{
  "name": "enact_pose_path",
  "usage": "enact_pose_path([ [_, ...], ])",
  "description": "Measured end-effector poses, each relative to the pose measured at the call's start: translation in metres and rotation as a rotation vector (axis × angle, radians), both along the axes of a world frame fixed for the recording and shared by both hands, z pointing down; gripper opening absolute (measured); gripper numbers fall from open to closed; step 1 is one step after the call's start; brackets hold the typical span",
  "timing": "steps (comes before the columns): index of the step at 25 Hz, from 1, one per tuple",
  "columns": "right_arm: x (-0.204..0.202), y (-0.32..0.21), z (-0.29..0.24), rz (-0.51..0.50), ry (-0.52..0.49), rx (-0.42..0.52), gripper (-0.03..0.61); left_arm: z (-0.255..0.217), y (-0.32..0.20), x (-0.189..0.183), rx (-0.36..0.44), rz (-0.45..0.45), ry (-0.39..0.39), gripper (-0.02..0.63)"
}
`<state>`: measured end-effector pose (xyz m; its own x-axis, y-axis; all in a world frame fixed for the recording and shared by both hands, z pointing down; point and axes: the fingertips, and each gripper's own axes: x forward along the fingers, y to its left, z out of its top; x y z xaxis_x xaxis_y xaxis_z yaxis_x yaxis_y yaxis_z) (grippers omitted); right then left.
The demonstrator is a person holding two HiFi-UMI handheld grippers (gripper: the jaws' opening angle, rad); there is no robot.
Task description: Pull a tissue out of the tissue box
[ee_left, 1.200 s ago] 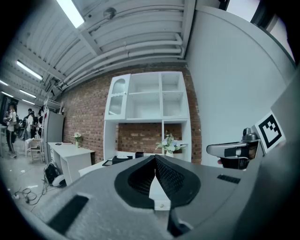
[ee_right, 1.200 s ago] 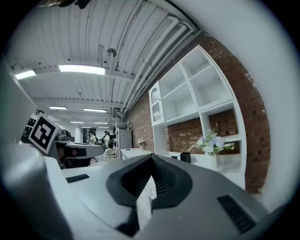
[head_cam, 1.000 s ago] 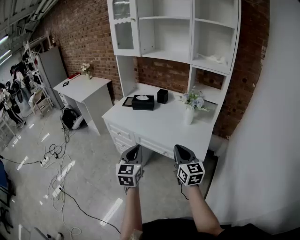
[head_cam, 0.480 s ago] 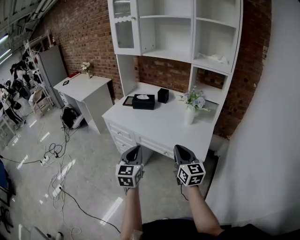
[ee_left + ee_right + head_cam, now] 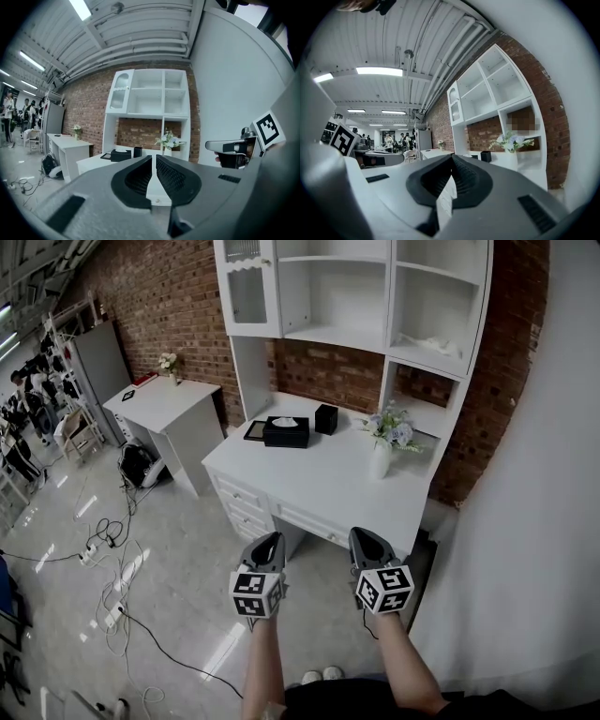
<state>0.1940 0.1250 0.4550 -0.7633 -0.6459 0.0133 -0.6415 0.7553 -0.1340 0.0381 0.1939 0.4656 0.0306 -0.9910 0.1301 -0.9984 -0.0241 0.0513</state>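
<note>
Stands well back from a white desk [image 5: 319,488], looking steeply down over both forearms. Holds the left gripper [image 5: 270,542] in the left hand, pointed roughly level toward the desk, jaws pressed together at the tips with nothing pinched between. Holds the right gripper [image 5: 362,538] just beside it in the right hand, jaws likewise pressed together and empty. Shows on the left marker cube [image 5: 256,592] and the right marker cube [image 5: 384,589] only black-and-white coded squares, not words.

Finds the tissue box [image 5: 286,433], black, on the far left part of the desk near the hutch [image 5: 347,296], well apart from both grippers, with a white tissue [image 5: 284,422] poking up from its top. Cannot read any brand or print on the box from here.

Sees a flat dark tray [image 5: 254,431] just beside the left end of the box, touching or not cannot be told. Sees a small black cube-shaped holder [image 5: 325,418] just to the right of the box and, farther right, a white vase [image 5: 379,465] of pale flowers [image 5: 391,432].

Takes in open white shelves and one glass door [image 5: 247,292] on the hutch, backed by a red brick wall [image 5: 169,306]. Notes at the left a second white table [image 5: 155,401] with a small flower pot [image 5: 168,362], loose cables [image 5: 111,554] across the glossy floor, and people standing far off by the left edge.
</note>
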Motion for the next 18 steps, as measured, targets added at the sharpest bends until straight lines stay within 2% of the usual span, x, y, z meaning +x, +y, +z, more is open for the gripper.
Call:
enact_pose_path([
  [3,-0.001,0.002,0.003,0.004,0.013,-0.004,-0.002,0.000,0.006,-0.004,0.022,-0.002,0.007,0.024],
  [5,0.000,0.003,0.005,0.010,0.018,-0.010,-0.002,-0.001,0.010,-0.008,0.031,-0.012,0.009,0.096],
  [10,-0.003,0.005,0.002,0.029,0.018,-0.008,-0.002,-0.005,0.016,-0.018,0.045,-0.011,0.007,0.161],
  [18,-0.018,0.013,-0.019,0.042,0.000,0.040,-0.002,-0.024,0.025,-0.033,0.085,0.007,-0.023,0.201],
])
